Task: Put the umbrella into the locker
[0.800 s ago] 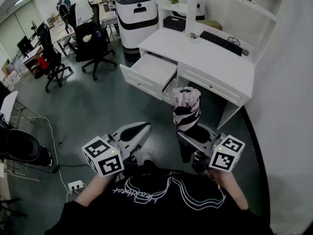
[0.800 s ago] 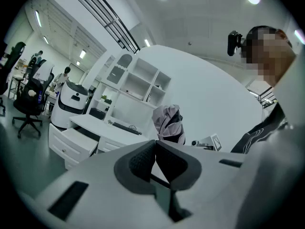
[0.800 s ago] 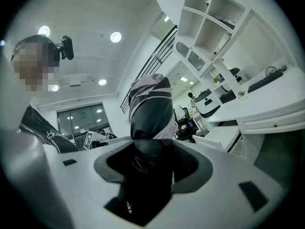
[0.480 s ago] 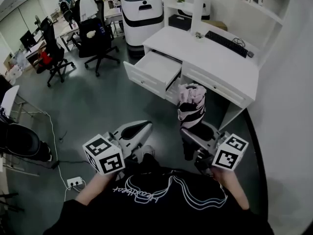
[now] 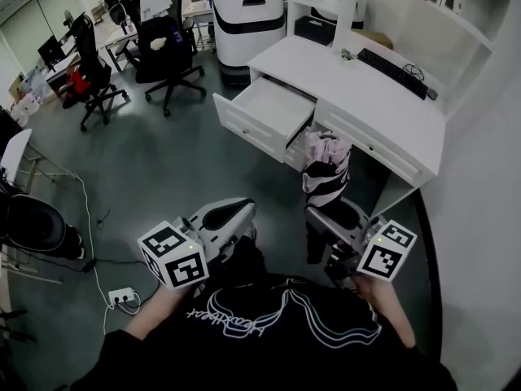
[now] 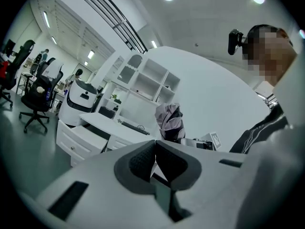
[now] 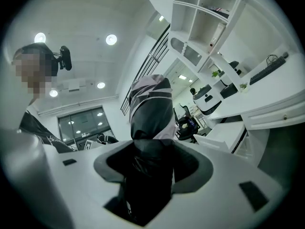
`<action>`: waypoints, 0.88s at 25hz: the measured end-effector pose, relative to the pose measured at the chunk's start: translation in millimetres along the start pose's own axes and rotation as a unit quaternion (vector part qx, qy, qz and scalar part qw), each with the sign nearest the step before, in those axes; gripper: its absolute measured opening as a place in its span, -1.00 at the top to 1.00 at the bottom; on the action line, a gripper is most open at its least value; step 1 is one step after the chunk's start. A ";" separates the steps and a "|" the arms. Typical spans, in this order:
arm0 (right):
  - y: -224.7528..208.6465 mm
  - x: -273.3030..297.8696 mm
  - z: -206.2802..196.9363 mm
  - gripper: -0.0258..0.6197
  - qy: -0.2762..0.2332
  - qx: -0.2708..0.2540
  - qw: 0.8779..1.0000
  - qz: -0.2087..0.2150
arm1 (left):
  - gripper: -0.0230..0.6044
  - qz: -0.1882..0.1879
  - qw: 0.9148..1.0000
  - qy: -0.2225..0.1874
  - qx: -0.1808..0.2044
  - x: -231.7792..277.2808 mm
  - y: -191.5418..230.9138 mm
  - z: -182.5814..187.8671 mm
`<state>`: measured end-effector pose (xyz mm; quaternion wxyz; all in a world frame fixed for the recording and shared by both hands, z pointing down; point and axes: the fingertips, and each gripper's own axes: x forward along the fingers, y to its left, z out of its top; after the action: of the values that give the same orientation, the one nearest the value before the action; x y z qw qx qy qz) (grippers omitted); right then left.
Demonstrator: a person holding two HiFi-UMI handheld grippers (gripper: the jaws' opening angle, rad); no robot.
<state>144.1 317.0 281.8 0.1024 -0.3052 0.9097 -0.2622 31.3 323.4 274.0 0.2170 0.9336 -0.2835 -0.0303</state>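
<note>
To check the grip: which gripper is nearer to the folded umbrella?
Right. The right gripper is shut on the umbrella; the left gripper is apart, to its left, shut and empty.

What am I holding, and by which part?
The right gripper grips the folded umbrella by its dark end, pink part sticking out past the jaws; the left gripper is shut, empty.
</note>
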 end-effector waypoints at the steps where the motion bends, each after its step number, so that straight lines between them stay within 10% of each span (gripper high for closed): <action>1: -4.1 7.6 1.5 0.18 0.002 0.001 1.000 0.000 | 0.91 0.000 1.000 -0.001 -0.002 2.0 7.8 3.5; 22: -163.9 198.1 34.3 0.18 0.056 0.078 0.992 -0.078 | 0.91 -0.016 0.993 0.062 -0.098 101.4 258.4 70.9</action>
<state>81.1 71.3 336.1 0.0545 -0.3514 0.8640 -0.3565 -30.0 48.4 325.8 0.3244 0.9121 -0.2505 -0.0039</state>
